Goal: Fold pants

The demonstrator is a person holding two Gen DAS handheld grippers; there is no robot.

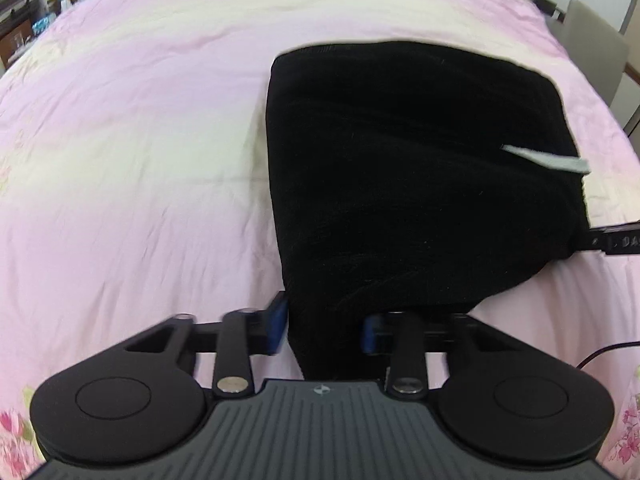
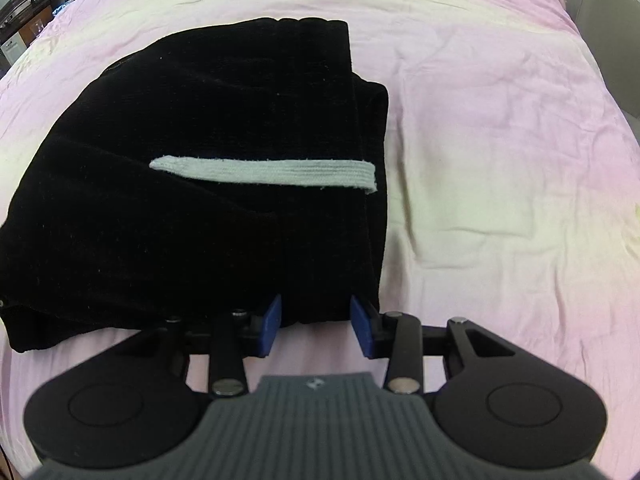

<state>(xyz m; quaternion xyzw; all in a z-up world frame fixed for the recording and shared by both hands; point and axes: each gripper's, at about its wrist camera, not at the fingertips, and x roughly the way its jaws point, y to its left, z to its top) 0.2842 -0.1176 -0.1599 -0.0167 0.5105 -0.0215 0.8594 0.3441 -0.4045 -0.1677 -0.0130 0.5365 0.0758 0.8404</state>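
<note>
One pink bedsheet (image 1: pixel 140 152) is spread over the whole work surface, with pale yellow patches through it and pink floral print seen at the near corners in the left wrist view; in the right wrist view the same sheet (image 2: pixel 500 140) is shown lightly creased.

One pair of black pants (image 1: pixel 400 168) is laid on the sheet, folded into a thick, roughly rectangular bundle. In the left wrist view it is placed right of centre; in the right wrist view the bundle (image 2: pixel 192 220) fills the left half, with its stacked folded edges lined up along its right side.

One pale grey woven drawstring (image 2: pixel 264 173) is laid flat across the top of the pants, its end reaching the right edge of the bundle. In the left wrist view only a short blurred length of it (image 1: pixel 548 159) is visible.

Two grippers are seen, each with two blue finger pads. The left gripper (image 1: pixel 326 330) is closed onto the near edge of the pants, a tongue of black fabric being pinched between the pads. The right gripper (image 2: pixel 316 326) is set at the near right corner of the bundle with its jaws apart; fabric appears to lie between the pad tips, though contact cannot be confirmed. A dark part, possibly of the right gripper (image 1: pixel 618 238), is seen at the pants' right edge in the left wrist view.

Two grey chair backs (image 1: pixel 596 48) are partly visible beyond the sheet.
</note>
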